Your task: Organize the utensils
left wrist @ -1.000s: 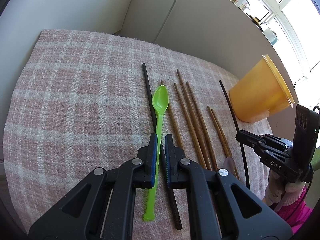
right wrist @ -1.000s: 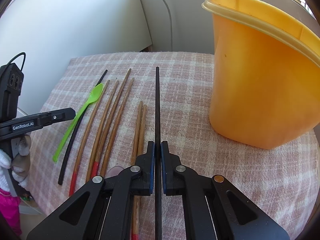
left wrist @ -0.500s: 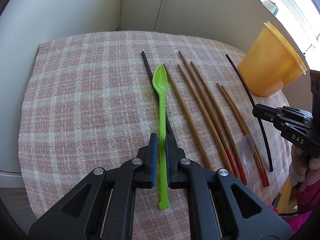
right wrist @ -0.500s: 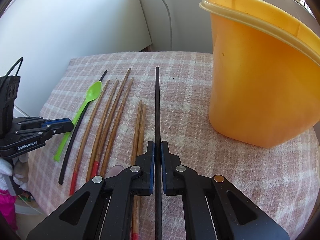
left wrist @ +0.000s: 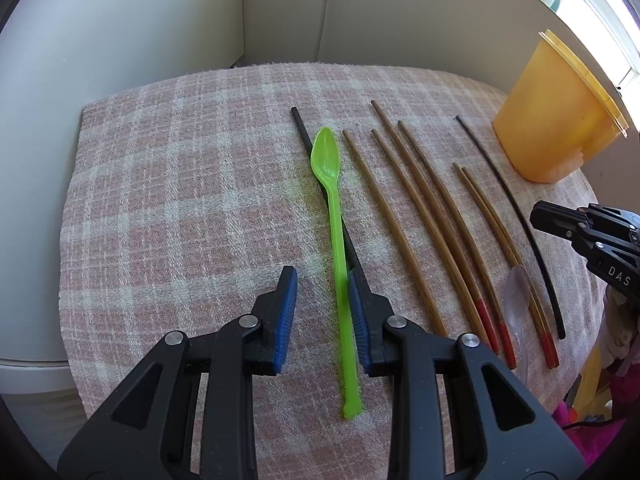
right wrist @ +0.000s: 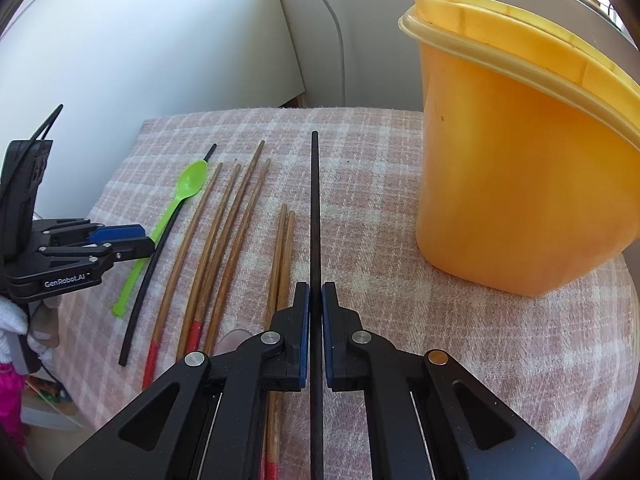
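The left tool [left wrist: 322,294] gapes wide around the green spoon [left wrist: 335,216], which lies loose on the worktop [left wrist: 168,200] across a black chopstick [left wrist: 298,122]. The right tool [right wrist: 315,300] clamps another black chopstick [right wrist: 315,208] beside the yellow container [right wrist: 520,184]. Closing squarely on the spoon's handle alone would avoid snagging the stick underneath.

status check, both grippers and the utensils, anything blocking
Left hand-held gripper open, straddling green spoon flat on cloth. Right hand-held gripper shut on black chopstick. Yellow container upright to the right, path looks clear.
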### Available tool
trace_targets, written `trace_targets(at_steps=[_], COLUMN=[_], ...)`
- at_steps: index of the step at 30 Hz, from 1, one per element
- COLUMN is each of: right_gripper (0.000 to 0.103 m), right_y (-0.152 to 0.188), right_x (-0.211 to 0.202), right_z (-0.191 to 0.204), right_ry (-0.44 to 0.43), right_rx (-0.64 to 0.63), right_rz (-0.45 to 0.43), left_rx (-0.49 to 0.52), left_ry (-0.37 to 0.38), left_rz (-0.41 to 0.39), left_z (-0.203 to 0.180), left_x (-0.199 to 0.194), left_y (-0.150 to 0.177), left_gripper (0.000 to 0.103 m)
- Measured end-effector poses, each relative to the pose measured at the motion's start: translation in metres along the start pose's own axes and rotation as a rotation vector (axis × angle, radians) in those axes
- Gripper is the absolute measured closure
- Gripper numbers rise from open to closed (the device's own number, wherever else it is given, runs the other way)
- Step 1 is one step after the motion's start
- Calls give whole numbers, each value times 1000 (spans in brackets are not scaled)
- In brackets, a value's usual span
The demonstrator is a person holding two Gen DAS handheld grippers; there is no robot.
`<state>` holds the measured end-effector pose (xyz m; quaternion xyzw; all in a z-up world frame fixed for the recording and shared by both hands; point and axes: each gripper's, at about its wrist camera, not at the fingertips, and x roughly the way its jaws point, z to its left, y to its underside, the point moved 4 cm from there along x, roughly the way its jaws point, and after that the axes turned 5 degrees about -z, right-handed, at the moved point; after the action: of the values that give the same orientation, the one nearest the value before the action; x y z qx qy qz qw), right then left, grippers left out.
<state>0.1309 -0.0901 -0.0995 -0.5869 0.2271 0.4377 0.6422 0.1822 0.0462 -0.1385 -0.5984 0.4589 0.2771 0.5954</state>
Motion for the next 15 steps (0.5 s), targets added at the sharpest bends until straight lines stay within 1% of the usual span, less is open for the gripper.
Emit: trace_targets(at_steps=[7, 8, 9, 13, 15], right_gripper=[98, 98, 98, 98, 98], right_y=[-1, -1, -1, 4, 5], right_x=[0, 1, 2, 4, 4], right_z=[1, 2, 2, 2, 2], right_ry=[0, 1, 1, -12, 0], right_rx=[-2, -3, -2, -19, -32], right_rz=[1, 4, 7, 29, 30], left_rx=[34, 30, 26, 33, 29], left_ry=[-8, -11, -7, -12, -22], left_rz=[5, 5, 6, 7, 12], left_z=[-10, -10, -8, -2, 3], left_x=[6, 7, 7, 7, 8], left_y=[-16, -18, -19, -16, -14], left_gripper=[78, 83, 85, 87, 89])
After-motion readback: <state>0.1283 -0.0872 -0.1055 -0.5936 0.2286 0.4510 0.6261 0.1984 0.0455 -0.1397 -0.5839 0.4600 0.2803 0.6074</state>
